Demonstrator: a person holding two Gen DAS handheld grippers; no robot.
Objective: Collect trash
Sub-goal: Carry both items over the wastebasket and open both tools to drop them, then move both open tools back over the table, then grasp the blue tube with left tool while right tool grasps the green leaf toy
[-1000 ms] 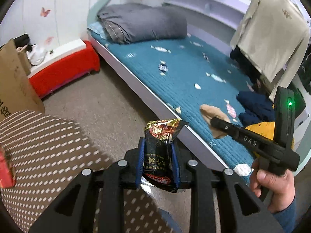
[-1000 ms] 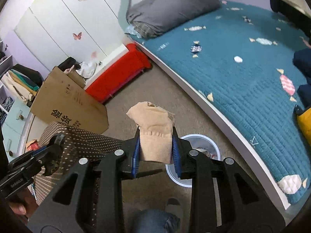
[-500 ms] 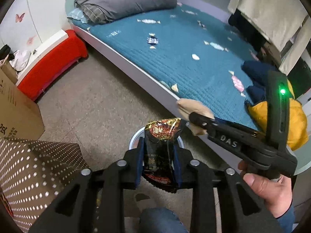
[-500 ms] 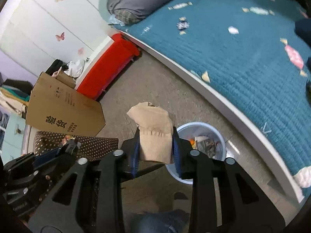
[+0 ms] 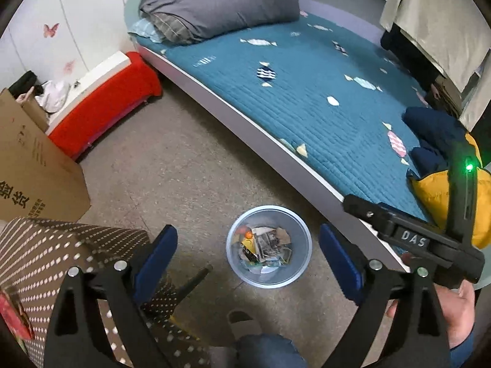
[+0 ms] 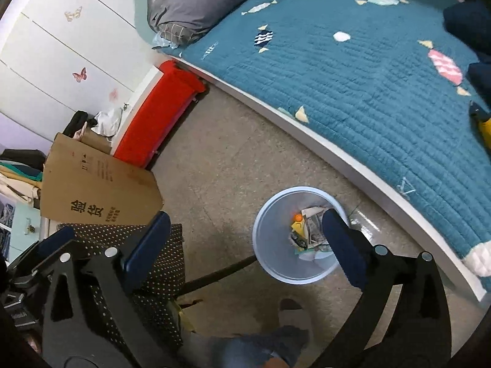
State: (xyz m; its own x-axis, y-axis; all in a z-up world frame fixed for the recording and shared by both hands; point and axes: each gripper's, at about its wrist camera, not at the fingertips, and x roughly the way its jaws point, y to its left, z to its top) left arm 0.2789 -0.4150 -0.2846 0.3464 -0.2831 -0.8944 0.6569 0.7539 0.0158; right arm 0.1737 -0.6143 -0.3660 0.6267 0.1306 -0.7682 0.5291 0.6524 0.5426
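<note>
Both tools held over the floor beside the bed (image 5: 307, 104), pointing down at a pale blue bin (image 5: 294, 273).

Left gripper (image 5: 247, 259): jaws just sprung wide, nothing between the blue pads (image 5: 155, 257) — the bin showing straight through the gap. Right gripper (image 6: 242, 245): jaws likewise just opened wide and empty, with the right-hand pad (image 6: 342, 245) overlapping the bin (image 6: 270, 245) in that view.

Trash (image 5: 264, 250) lying in the bottom of the bin: crumpled paper, wrappers, a small orange bit. Which piece is which too jumbled to tell.

Seen from the left camera, the right gripper's black body with its green light (image 5: 468, 167) off to the right, gripped by a hand (image 5: 460, 312) in a blue sleeve.

Around the bin:
- a brown dotted stool (image 5: 46, 260) to the left, one dark leg slanting toward the bin
- a cardboard box (image 6: 92, 190) behind the stool
- a red low bench (image 6: 159, 113) against the white wall
- a grey folded duvet (image 5: 221, 6) at the head of the bed
- a yellow and navy jacket (image 5: 435, 168) on the teal quilt
- a slippered foot (image 6: 294, 316) and a jeans leg at the bottom edge — near the bin, not touching it
</note>
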